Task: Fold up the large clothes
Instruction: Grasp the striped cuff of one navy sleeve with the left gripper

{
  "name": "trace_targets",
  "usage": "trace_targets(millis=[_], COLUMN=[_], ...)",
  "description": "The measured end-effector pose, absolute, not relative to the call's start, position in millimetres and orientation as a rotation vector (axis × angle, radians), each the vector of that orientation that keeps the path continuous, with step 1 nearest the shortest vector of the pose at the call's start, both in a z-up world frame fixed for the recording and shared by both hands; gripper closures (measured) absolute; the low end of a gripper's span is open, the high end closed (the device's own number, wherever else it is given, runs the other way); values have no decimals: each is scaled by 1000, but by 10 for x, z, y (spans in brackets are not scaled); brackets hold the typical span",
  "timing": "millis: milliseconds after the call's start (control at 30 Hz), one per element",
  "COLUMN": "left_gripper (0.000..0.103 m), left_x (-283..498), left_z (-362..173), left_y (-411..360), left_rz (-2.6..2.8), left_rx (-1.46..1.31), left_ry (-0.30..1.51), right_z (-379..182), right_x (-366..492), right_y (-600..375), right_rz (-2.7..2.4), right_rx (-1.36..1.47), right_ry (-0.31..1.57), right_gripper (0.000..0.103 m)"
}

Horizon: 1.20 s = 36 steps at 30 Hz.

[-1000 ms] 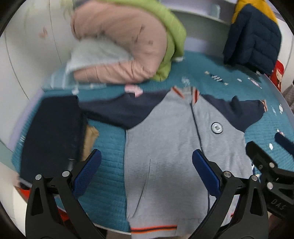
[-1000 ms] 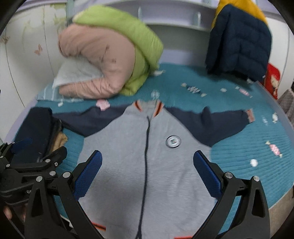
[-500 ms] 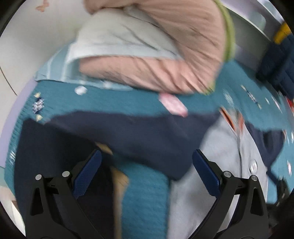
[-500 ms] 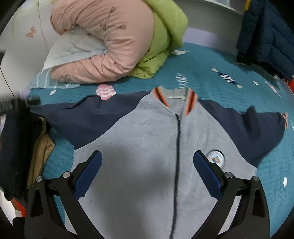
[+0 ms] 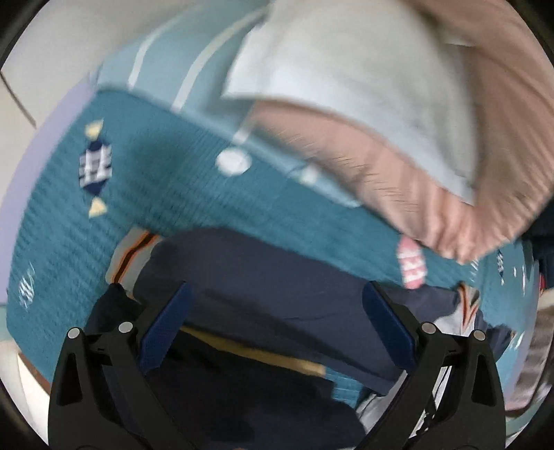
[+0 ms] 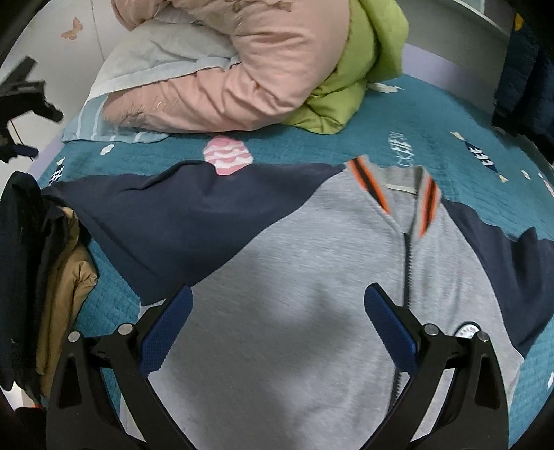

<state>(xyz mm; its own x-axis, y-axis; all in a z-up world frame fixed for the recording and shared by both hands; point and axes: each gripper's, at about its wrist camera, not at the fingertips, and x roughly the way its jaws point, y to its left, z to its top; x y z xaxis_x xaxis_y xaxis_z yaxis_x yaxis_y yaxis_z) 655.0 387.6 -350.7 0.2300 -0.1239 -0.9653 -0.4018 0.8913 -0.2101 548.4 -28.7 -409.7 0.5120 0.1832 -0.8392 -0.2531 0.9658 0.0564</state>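
Since the earlier frame my left gripper (image 5: 275,332), jaws spread, advanced over the grey zip-up sweatshirt's navy sleeve (image 5: 277,277) on the teal bed (image 6: 432,114); right gripper (image 6: 277,332) likewise spread. Risk: catching the dark folded pile (image 6: 20,277) beneath.

It is a home bedroom — a bed (image 6: 432,114) under a teal quilted cover. A pillow (image 6: 162,59) and rolled duvets (image 6: 277,69) lie at its head — butterfly stickers (image 6: 71,29) dot the wall.
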Motion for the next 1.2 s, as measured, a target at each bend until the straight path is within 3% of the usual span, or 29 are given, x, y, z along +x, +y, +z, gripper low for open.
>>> trace_targets(millis=[133,467,633,833,1000,1067,1133,1200], left_gripper=[5,5,5,5,23,52,70,73], left_x=[6657,6821,6821,6866,7037,7096,7099,7089], left_z=[-3960,-4364,-4788,-4929,-4761,-4646,-4516,-4441], left_y=[4251,4625,4527,4381,4109,4057,4023,3953], left_rz=[266,427,376,410,357,348,300,273], left_rx=[-553,-442,-386,-255,-183,-164,-180,-166], left_ry=[1508,1580,1743,1745,1715,1683,1644,1620], right_z=[-4175,-4341,-4342,-4392,-4411,-4397,-4391,-4389], right_x=[5548,5711,5781,5794,5784,5769,5758,5759], right_y=[-251,-122,-63,-13,-9,0,5,6], right_rz=[269,284,293,301,292,292,290,287], right_rx=[-69,-78,-81,-81,-84,-91,-96,-92], right_ry=[1012,1035,1018,1026,1029,1023,1021,1021], right_gripper=[7,7,7,7,7,7,7,7])
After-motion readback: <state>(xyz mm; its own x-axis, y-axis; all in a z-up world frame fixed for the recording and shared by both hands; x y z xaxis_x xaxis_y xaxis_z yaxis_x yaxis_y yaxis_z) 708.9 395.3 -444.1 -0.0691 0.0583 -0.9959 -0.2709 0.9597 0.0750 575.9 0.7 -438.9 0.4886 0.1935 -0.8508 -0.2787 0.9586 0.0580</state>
